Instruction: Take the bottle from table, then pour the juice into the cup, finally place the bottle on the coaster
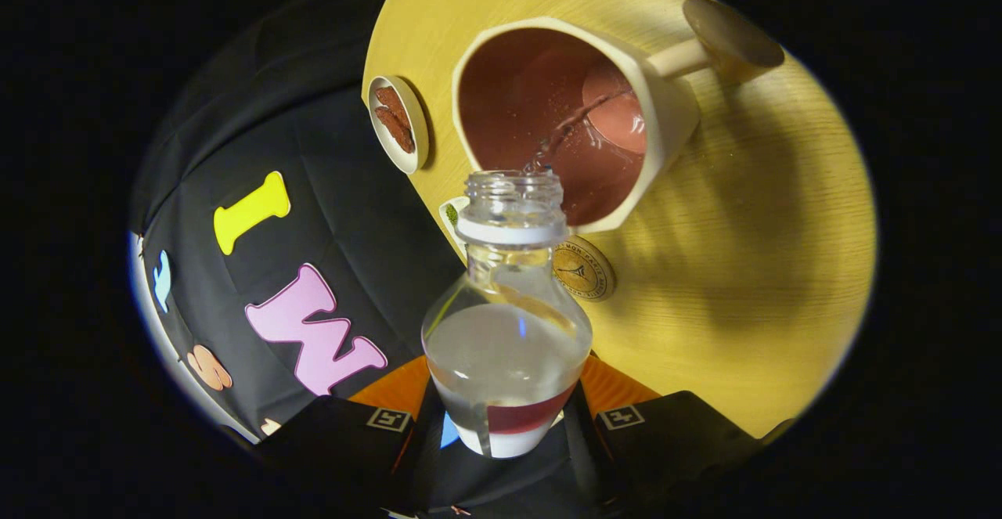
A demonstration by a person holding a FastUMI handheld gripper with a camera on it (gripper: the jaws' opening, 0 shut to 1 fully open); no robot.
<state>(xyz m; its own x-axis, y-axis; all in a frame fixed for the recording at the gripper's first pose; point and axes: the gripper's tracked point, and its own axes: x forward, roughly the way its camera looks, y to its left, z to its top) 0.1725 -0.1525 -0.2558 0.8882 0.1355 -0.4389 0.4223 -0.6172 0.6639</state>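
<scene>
Pointing its mouth at cup [575, 124], bottle [507, 323] tilts.

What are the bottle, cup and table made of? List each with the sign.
Bottle, held between the gripper fingers: clear glossy plastic, probably; see-through wall, threaded neck.
Cup: matte cream outside, reddish-brown inside, likely ceramic or plastic.
Table: light wood or wood-look laminate; fine grain lines, smooth finish.

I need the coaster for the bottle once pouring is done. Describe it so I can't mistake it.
Start at the round wooden table and find the cream cup the bottle, clamped in the gripper, is pouring into. The coaster lies flat beside that cup, just beyond the bottle's neck: a tan printed disc, unlike the rimmed small dish farther off.
</scene>
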